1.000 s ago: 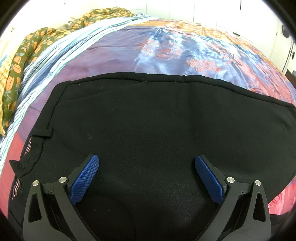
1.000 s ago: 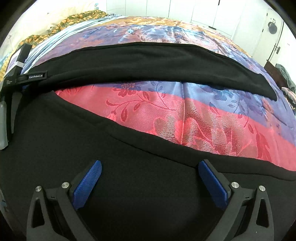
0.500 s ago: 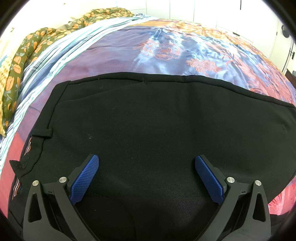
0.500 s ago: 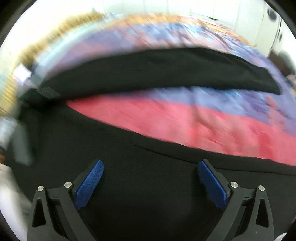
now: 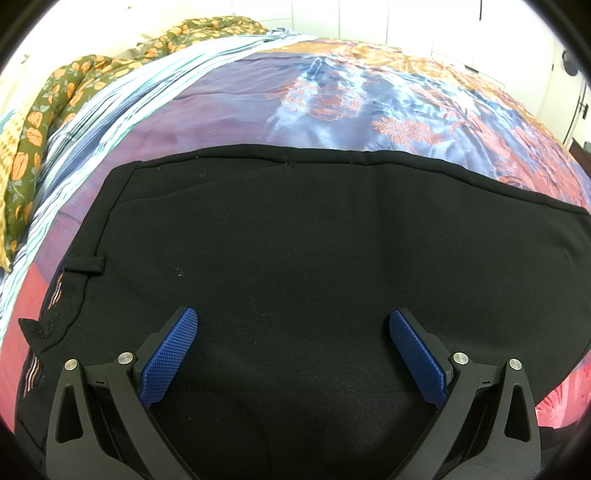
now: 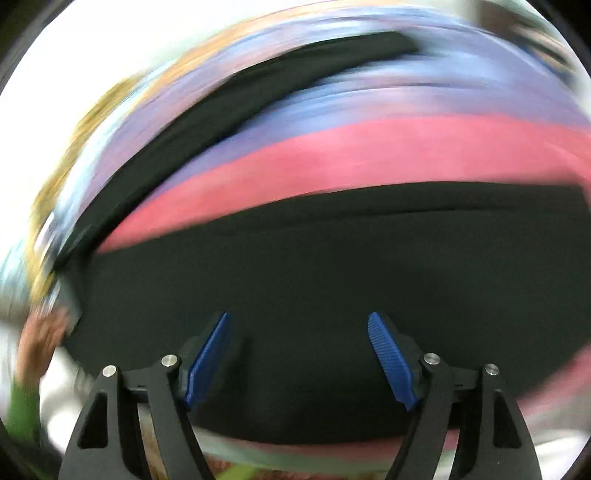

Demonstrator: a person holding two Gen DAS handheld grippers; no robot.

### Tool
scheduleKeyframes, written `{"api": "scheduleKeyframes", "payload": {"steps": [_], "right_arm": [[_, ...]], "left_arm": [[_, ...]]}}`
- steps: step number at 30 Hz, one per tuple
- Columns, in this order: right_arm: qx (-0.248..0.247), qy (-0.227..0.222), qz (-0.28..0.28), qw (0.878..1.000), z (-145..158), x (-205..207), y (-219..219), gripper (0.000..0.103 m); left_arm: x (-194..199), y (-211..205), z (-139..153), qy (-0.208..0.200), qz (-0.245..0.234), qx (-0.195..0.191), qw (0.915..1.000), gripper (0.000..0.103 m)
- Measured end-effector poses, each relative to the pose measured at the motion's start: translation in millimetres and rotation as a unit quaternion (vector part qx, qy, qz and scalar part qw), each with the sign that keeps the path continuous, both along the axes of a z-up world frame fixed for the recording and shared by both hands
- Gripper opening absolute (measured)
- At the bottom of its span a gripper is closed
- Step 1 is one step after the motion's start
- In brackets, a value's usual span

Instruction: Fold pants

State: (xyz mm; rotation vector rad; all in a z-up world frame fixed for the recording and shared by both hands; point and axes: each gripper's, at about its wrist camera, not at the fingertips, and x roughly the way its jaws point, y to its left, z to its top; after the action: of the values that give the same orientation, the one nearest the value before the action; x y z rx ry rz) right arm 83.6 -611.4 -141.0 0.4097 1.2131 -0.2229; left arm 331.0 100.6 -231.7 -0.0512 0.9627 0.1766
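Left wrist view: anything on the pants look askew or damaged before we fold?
No damage shows. The black pants lie fairly flat on the floral bedspread. Only the waistband corner at lower left is flipped, showing striped lining. Left gripper is open above the cloth.

One pair of black pants (image 5: 314, 251), two grippers (one per view), one floral bedspread (image 5: 369, 110), one leaf-print cloth (image 5: 33, 122).

I'm looking across a bed under a shiny floral bedspread (image 5: 369, 110), a leaf-print blanket (image 5: 33, 122) bunched left, white cupboard doors (image 5: 406, 22) behind.
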Motion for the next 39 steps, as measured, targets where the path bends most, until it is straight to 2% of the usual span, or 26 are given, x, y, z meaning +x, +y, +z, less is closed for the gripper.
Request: {"api": "scheduleKeyframes", "payload": {"steps": [2,3,4,6,7,8,11,13,15,16,17,18,20,22,23,25,26,28,30,33,34,35,36,37,39], "right_arm": [[-0.061,0.02,-0.116,0.991,8.5,-15.8,-73.8,0.076],[-0.047,0.002,-0.164,0.985,17.8,-25.1,-100.1,0.071],[-0.029,-0.017,-0.18,0.983,25.5,-25.7,-105.8,0.075],[-0.082,-0.013,-0.173,0.981,42.9,-17.7,-87.9,0.089],[-0.096,-0.023,-0.139,0.985,48.7,-9.1,-66.6,0.089],[-0.086,-0.037,-0.103,0.99,51.4,1.6,-42.5,0.089],[-0.026,-0.06,-0.011,0.998,47.4,44.0,34.5,0.089],[0.005,-0.067,0.057,0.996,41.1,74.3,90.5,0.089],[0.049,-0.081,0.14,0.986,36.1,119.8,154.9,0.089],[0.069,-0.09,0.176,0.978,33.9,144.0,190.8,0.089],[0.093,-0.097,0.206,0.969,30.1,169.3,222.5,0.089],[0.111,-0.1,0.227,0.962,25.0,188.5,247.0,0.089],[0.136,-0.104,0.27,0.947,9.3,226.4,301.9,0.089],[0.164,-0.085,0.319,0.929,-13.8,259.3,347.6,0.089],[0.167,-0.067,0.339,0.923,-27.3,273.0,365.1,0.089],[0.136,-0.048,0.369,0.918,-47.3,297.7,372.9,0.089],[0.112,-0.052,0.378,0.917,-49.9,298.9,361.7,0.089],[0.077,-0.071,0.378,0.92,-47.9,307.3,319.5,0.088],[0.039,-0.084,0.347,0.933,-41.5,325.2,253.4,0.088],[-0.021,-0.085,0.251,0.964,-35.8,341.5,122.7,0.087],[-0.055,-0.084,0.207,0.973,-31.1,344.1,74.4,0.087],[-0.095,-0.075,0.169,0.978,-26.0,343.8,42.4,0.087],[-0.143,-0.06,0.108,0.982,-17.9,343.0,-2.9,0.088],[-0.147,-0.064,0.069,0.985,-10.6,340.0,-32.1,0.088],[-0.124,-0.081,0.008,0.989,3.5,336.3,-79.3,0.088]], "left_arm": [[0.2,0.1,0.2,0.0,0.002,-0.002,1.0,0.103],[0.0,-0.3,0.2,0.001,0.002,0.0,1.0,0.103],[-0.2,-0.3,0.2,0.0,0.002,0.0,1.0,0.103],[-0.6,1.0,0.2,-0.001,0.002,-0.004,1.0,0.103],[-0.6,0.7,0.1,0.0,0.002,-0.003,1.0,0.103],[-0.5,-0.3,0.2,-0.003,0.008,-0.001,1.0,0.103],[-0.9,-1.2,-0.8,-0.007,0.013,0.003,0.9999,0.103],[0.1,-0.4,0.0,-0.003,0.014,0.0,0.9999,0.103],[5.5,1.8,4.9,0.024,0.0,-0.009,0.9997,0.103],[9.5,4.6,10.0,0.055,-0.013,-0.024,0.9981,0.102],[8.4,10.1,19.6,0.068,-0.01,-0.05,0.9964,0.102],[3.2,15.4,28.7,0.057,-0.005,-0.073,0.9957,0.102],[-10.2,29.3,49.4,0.005,0.007,-0.114,0.9935,0.103],[-9.5,36.1,51.2,-0.01,0.014,-0.101,0.9948,0.103],[-4.6,37.1,43.0,0.002,0.009,-0.09,0.9959,0.103],[5.4,37.2,13.6,0.045,-0.007,-0.061,0.9971,0.102],[4.8,33.9,3.2,0.048,-0.019,-0.041,0.9979,0.102],[-8.9,25.4,0.2,-0.007,-0.034,-0.009,0.9993,0.103],[-10.3,25.2,-1.9,-0.016,-0.031,-0.01,0.9993,0.103],[-10.6,23.6,-4.6,-0.028,-0.026,-0.004,0.9993,0.103],[-12.2,23.8,-4.6,-0.03,-0.026,-0.001,0.9992,0.103],[-10.7,22.1,-5.0,-0.032,-0.025,0.002,0.9992,0.103],[-11.0,22.0,-5.8,-0.037,-0.024,0.003,0.999,0.103],[-10.5,20.5,-5.4,-0.039,-0.024,0.003,0.9989,0.103],[-8.9,20.3,-5.6,-0.044,-0.023,0.005,0.9987,0.103]]}}
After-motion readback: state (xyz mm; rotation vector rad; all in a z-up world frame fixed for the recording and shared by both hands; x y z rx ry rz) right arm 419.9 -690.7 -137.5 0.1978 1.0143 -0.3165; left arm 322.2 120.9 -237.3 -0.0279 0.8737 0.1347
